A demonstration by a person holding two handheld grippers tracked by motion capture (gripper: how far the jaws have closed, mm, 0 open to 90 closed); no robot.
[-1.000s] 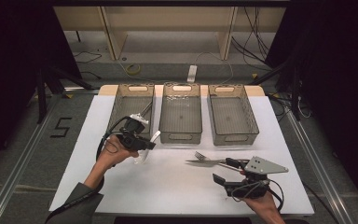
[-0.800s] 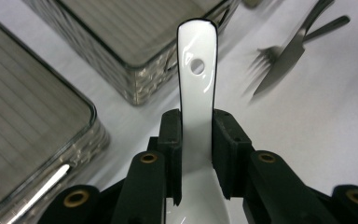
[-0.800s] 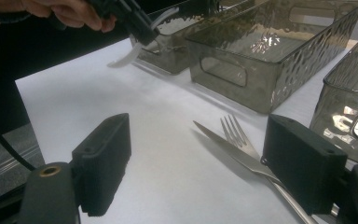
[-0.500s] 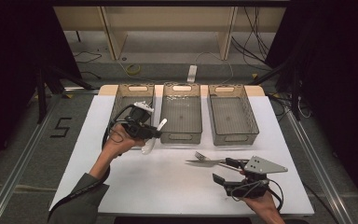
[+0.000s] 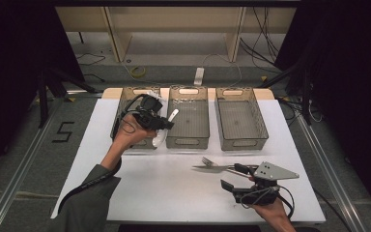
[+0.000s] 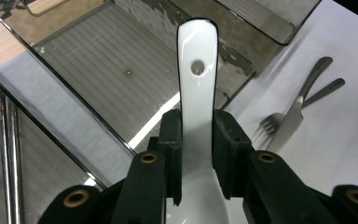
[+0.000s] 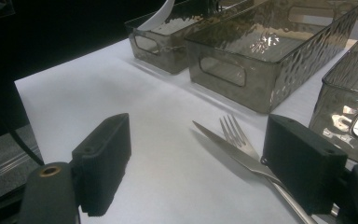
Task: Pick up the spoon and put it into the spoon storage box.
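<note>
The left gripper (image 6: 196,154) clamps a white spoon (image 6: 196,93) whose handle hole shows close up, while the right gripper (image 5: 239,176) gapes.

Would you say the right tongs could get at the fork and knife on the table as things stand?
Probably yes. The right tongs stand open, low over the white table, with the fork and knife lying bare beside one jaw. Nothing lies across them; the left tongs hold the white spoon over by the bins.

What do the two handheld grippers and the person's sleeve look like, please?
Both the left gripper and the right gripper are black, with blocky ribbed jaws, brass-coloured pivot rings and trailing black cables. The right carries a grey three-cornered plate. The left sleeve is dark grey.
</note>
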